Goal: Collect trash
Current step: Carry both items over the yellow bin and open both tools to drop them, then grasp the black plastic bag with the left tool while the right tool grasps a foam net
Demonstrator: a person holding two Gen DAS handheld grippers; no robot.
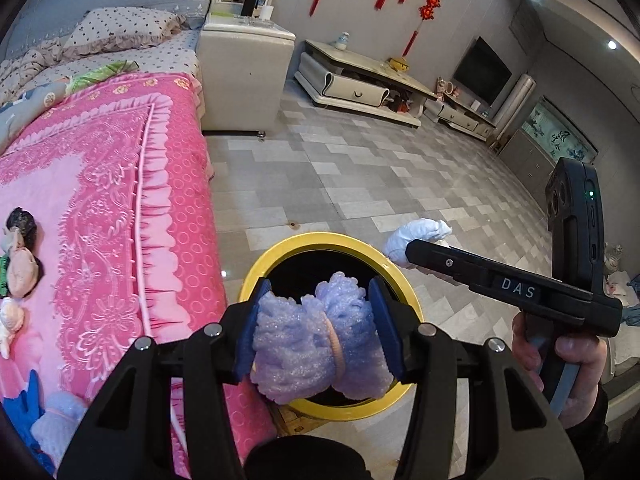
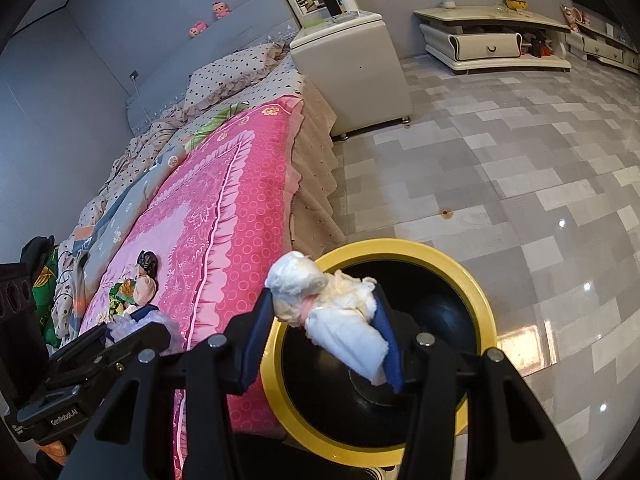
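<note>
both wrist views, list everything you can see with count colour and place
round yellow-rimmed black bin: one, on the floor beside the bed
crumpled purple foam wad: one, over the bin
crumpled white paper wad: one, over the bin
pink patterned bedspread: one, on the bed
small bundles: several, mixed colours, on the bedspread
cream nightstand: one, past the bed
left gripper: jaws shut on the foam
right gripper: jaws shut on the paper
</note>
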